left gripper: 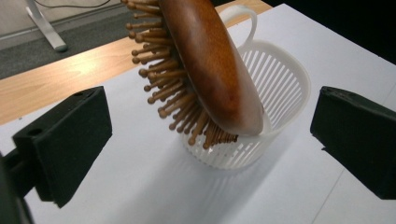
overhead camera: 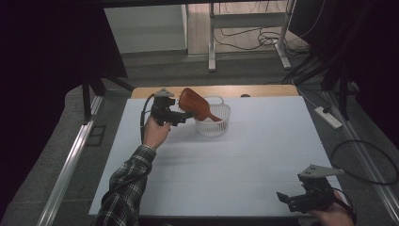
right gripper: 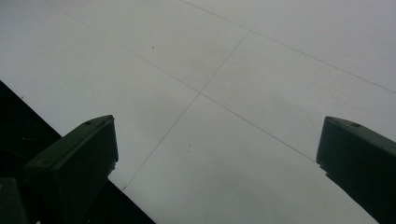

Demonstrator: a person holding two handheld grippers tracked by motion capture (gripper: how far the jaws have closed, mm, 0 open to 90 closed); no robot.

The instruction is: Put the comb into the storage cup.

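Clearly, the brown wooden paddle hairbrush (overhead camera: 196,107) is no longer gripped: in the left gripper view the left hand-held gripper (left gripper: 210,140) has its black jaws spread wide on either side of the brush with bare space between pads and wood. No earlier picture bears on how it got there. The brush stands tilted in the white slatted plastic basket with a loop handle (overhead camera: 214,123), handle end down inside, broad head leaning out over the rim toward ten o'clock; the basket sits on the white worktop (overhead camera: 244,165) at about eleven o'clock from its centre.

The risk, as I judge it, is tipping. The basket looks light and the heavy head overhangs its rim, so the brush may lever the basket over or slide out. A jaw brushing the bristles (left gripper: 173,93) as the gripper backs off could start that.

The right hand-held gripper (overhead camera: 301,197) rests released at five o'clock, well apart, holding nothing.
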